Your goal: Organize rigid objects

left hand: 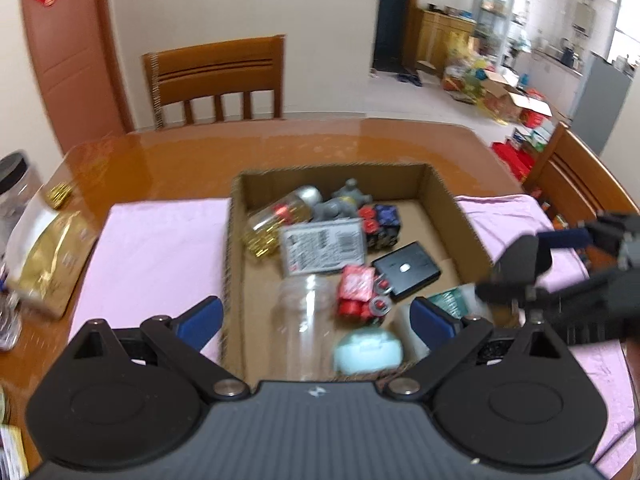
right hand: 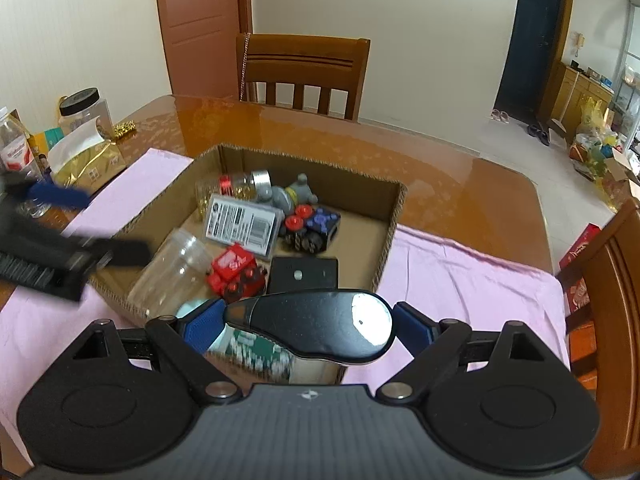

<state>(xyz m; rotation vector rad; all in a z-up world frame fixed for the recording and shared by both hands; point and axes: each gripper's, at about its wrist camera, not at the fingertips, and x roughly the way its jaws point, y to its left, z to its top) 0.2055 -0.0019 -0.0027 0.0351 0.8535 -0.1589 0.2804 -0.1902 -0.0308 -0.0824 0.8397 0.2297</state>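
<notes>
- Left gripper (left hand: 316, 316): blue pads spread wide, nothing between them, above the near end of the box (left hand: 236, 216), over a clear jar (left hand: 306, 320) lying inside.
- Right gripper (right hand: 308, 326): pads pinch a black mouse (right hand: 320, 328) by its sides, above the box's near edge.
- The box sits on pink cloth (right hand: 460, 276), holding toys, jars and a black case (right hand: 304, 274).

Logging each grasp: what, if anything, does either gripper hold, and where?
The right gripper holds a black computer mouse, its fingers at the two ends. The left gripper is open, holding nothing.
</notes>
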